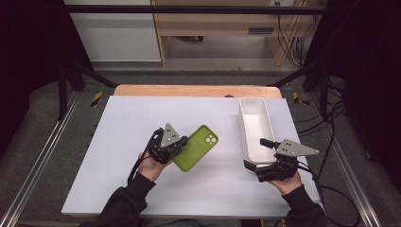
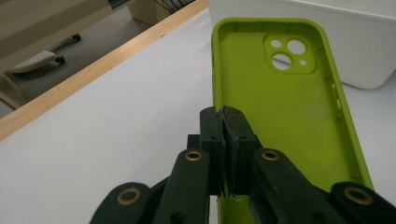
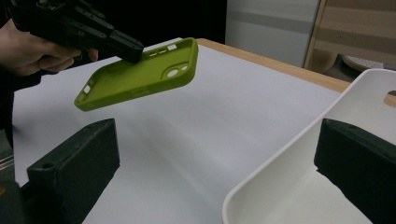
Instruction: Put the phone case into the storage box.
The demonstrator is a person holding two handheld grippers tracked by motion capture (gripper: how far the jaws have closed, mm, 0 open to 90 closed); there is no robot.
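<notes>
High view, layout: left hand-held gripper [image 1: 176, 147] at centre-left of the white surface [image 1: 142, 123]; right hand-held gripper [image 1: 257, 169] at the near end of the white bin [image 1: 246, 124].
Left hand-held gripper state: jaws pinched closed on the long edge of the green phone case [image 1: 195, 147].
Phone case position: lifted clear of the surface, tilted; hollow side faces up in the left gripper view [image 2: 280, 107], camera cut-outs at the far end.
Right hand-held gripper state: jaws wide apart [image 3: 219, 168], one outside the bin wall [image 3: 280, 158], one inside; pads not pressing on it.
Hidden or cut off: case's near end sits behind the left jaws; bin's far end is cropped in the right gripper view; the holding hand [image 3: 28, 51] is partly out of frame.
Surface: white sheet over a wooden top, wood strip [image 1: 194, 91] showing along the far edge.
Room: dark frame rails, grey floor, cables [image 1: 331, 137] at right, wooden furniture [image 1: 213, 23] beyond.
</notes>
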